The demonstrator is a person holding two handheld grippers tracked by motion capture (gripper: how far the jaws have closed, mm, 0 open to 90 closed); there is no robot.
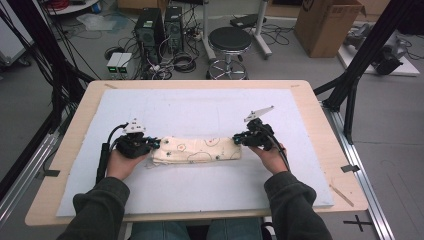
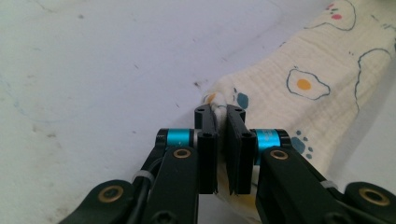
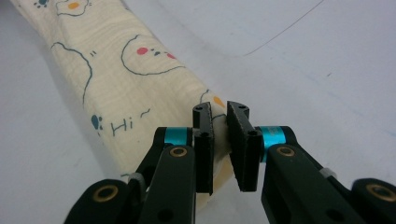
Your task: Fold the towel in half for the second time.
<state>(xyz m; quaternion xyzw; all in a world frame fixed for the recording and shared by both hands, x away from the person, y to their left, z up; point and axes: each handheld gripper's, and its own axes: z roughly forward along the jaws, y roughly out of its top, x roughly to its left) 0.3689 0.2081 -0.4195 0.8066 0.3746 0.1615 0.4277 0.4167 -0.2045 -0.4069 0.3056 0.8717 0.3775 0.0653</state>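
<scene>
A cream cloth point(image 1: 197, 149) printed with small cartoon shapes lies folded into a long band across the middle of the white mat point(image 1: 200, 107). My left gripper point(image 1: 156, 145) is shut on the cloth's left end, and the left gripper view has the fabric point(image 2: 299, 88) pinched between the jaws at my left gripper point(image 2: 220, 112). My right gripper point(image 1: 237, 139) is shut on the right end. In the right gripper view the cloth point(image 3: 126, 79) runs away from my right gripper point(image 3: 220, 112), with a corner caught between the jaws.
The mat covers most of a wooden table point(image 1: 320, 120). Beyond the far edge stand a black stool point(image 1: 229, 41), computer towers point(image 1: 160, 27) with tangled cables, and a cardboard box point(image 1: 327, 25). Black frame legs point(image 1: 357, 75) rise on both sides.
</scene>
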